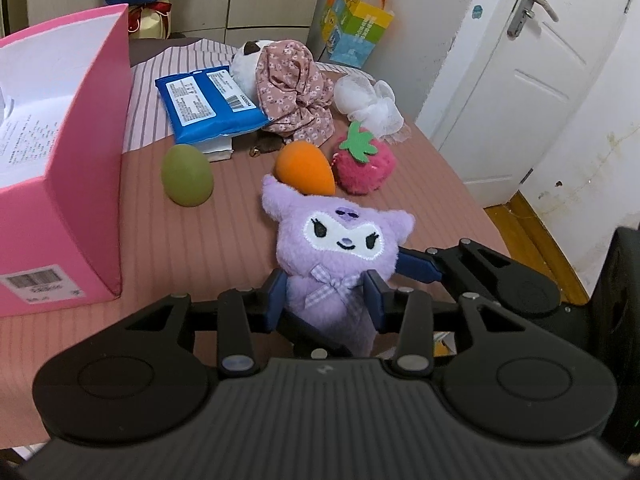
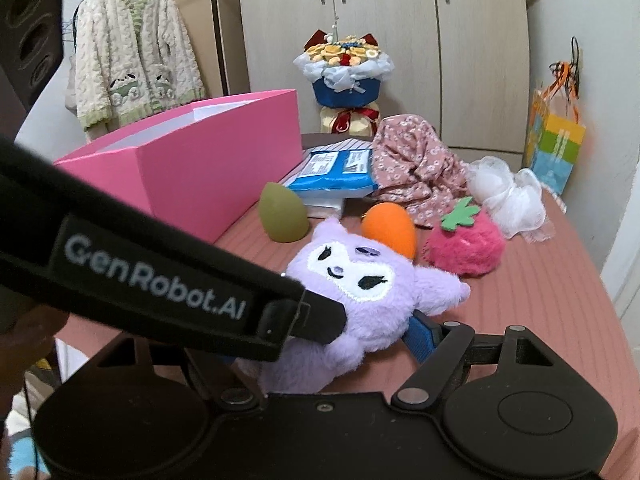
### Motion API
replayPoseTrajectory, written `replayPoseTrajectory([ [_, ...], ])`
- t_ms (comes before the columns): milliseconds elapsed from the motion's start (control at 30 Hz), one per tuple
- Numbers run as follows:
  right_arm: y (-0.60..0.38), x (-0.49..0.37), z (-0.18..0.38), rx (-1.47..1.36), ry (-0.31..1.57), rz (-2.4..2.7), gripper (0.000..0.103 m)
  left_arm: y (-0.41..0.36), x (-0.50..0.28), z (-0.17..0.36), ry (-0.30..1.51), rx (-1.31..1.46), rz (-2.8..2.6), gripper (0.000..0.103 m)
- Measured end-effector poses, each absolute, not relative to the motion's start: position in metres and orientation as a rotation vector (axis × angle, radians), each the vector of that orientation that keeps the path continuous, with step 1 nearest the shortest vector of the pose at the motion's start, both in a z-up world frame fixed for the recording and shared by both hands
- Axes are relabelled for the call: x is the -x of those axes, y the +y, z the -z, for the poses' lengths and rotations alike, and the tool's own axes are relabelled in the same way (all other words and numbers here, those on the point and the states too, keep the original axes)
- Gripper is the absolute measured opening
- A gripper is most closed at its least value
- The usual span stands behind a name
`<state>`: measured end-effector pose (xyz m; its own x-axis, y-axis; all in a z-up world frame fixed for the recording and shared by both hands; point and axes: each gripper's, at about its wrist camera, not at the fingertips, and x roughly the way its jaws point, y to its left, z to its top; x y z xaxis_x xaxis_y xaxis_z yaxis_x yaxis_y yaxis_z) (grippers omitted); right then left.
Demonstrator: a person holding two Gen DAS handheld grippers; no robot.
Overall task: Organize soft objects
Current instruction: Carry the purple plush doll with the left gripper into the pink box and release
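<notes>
A purple plush doll (image 1: 340, 240) with a white face and a checked bow stands upright above the pink-striped table (image 1: 200, 248). My left gripper (image 1: 326, 292) is shut on its body just below the bow. In the right wrist view the left gripper's black finger (image 2: 324, 320) presses into the doll (image 2: 360, 280) from the left. My right gripper (image 2: 320, 344) stands wide around the doll's lower half; its blue right pad (image 2: 420, 336) lies against the fur, and its left pad is hidden behind the left gripper. That right finger (image 1: 420, 268) also shows beside the doll's cheek.
An open pink box (image 1: 80, 200) stands at the left. Behind the doll lie a green egg sponge (image 1: 187, 176), an orange sponge (image 1: 306, 168), a strawberry plush (image 1: 364, 164), a blue pack (image 1: 208, 104), floral cloth (image 1: 296, 88) and white mesh (image 1: 368, 100). The table edge drops off right.
</notes>
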<state>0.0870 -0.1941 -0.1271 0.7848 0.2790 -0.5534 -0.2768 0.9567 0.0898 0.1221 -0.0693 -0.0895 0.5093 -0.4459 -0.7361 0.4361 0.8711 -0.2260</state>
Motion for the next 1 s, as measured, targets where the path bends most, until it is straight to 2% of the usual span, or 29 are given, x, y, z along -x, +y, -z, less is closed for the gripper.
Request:
replayPoseTrajectory([
  [400,-0.168,-0.071,0.107,0.025,0.712,-0.368,0.082,-0.040,-0.101,0.073,0.961,0.039,0.542,0.040],
  [1000,-0.089,-0.031,0.050,0.087,0.766,-0.644,0.082,0.062,-0.033,0.015,0.989,0.156,0.444,0.040],
])
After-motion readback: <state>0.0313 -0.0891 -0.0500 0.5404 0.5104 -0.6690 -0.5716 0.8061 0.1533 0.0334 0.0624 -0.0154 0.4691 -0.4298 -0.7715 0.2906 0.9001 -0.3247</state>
